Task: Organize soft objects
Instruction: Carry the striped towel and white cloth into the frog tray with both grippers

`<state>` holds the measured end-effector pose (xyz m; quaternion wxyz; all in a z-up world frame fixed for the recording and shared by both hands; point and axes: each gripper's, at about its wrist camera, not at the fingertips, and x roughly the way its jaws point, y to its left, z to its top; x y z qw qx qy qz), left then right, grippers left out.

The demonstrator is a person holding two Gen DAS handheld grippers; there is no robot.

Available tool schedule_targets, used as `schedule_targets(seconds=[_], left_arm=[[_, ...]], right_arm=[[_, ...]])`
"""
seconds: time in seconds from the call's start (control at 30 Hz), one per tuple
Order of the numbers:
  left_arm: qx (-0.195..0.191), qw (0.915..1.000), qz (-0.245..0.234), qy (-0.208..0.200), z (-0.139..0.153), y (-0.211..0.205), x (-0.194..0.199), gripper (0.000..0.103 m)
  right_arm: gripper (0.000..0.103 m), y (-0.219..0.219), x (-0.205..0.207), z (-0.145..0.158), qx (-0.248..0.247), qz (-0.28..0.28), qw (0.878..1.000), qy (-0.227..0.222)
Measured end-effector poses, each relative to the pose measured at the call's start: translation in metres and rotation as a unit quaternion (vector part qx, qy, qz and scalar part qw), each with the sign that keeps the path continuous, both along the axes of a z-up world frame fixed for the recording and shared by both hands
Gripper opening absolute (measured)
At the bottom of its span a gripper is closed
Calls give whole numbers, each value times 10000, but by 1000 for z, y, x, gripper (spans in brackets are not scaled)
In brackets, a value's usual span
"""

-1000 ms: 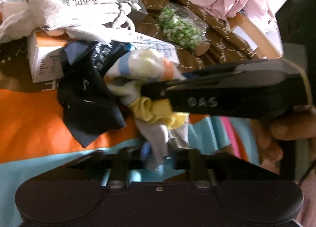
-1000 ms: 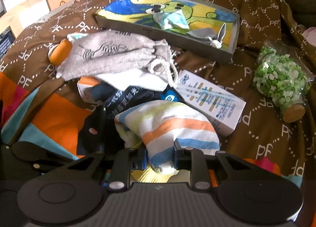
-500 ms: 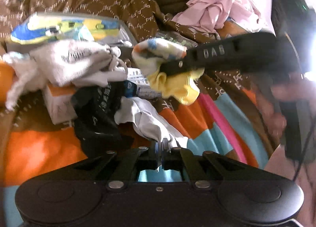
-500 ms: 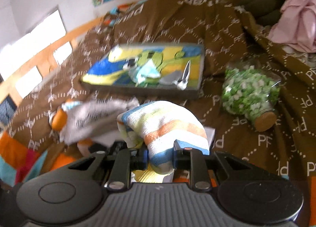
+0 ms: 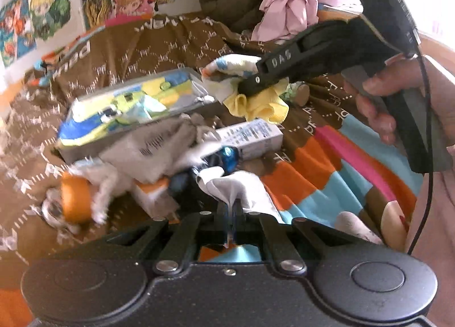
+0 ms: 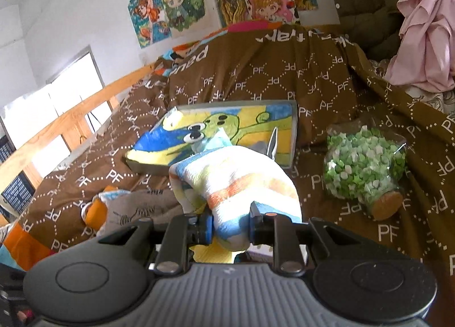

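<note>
My right gripper point(image 6: 229, 226) is shut on a striped towel point(image 6: 239, 181) with yellow, orange and blue bands, held up above the bed; it shows in the left wrist view point(image 5: 236, 71) with a yellow cloth point(image 5: 256, 105) hanging under it. My left gripper point(image 5: 229, 214) is shut on a white cloth point(image 5: 241, 187) that rises from the pile. A cartoon-printed tray point(image 6: 227, 130) lies ahead with small soft items in it. A grey drawstring pouch point(image 5: 153, 147) lies on the pile.
A jar of green and white bits point(image 6: 366, 167) lies right of the tray. A white box point(image 5: 253, 139), an orange and white box point(image 5: 153, 193) and a dark cloth point(image 5: 184, 187) sit in the pile. A pink garment point(image 6: 426, 28) is at the far right. A wooden rail point(image 6: 71, 116) runs along the left.
My right gripper has lifted the striped towel off the pile and carried it toward the tray. My left gripper has closed on the white cloth and pulled it up and back.
</note>
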<state>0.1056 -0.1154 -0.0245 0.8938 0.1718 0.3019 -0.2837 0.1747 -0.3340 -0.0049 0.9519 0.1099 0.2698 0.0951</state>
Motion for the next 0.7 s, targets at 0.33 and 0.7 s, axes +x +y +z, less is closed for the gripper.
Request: schedule_targets(seconds=[0.33, 0.7], left_arm=[[-167, 9983, -42, -563, 62, 9, 21, 2], [-341, 9929, 144, -1130, 101, -5, 95, 2]], right_arm=[[25, -7, 6, 6, 275, -221, 9978, -561], [26, -8, 46, -3, 151, -529, 9965, -631]])
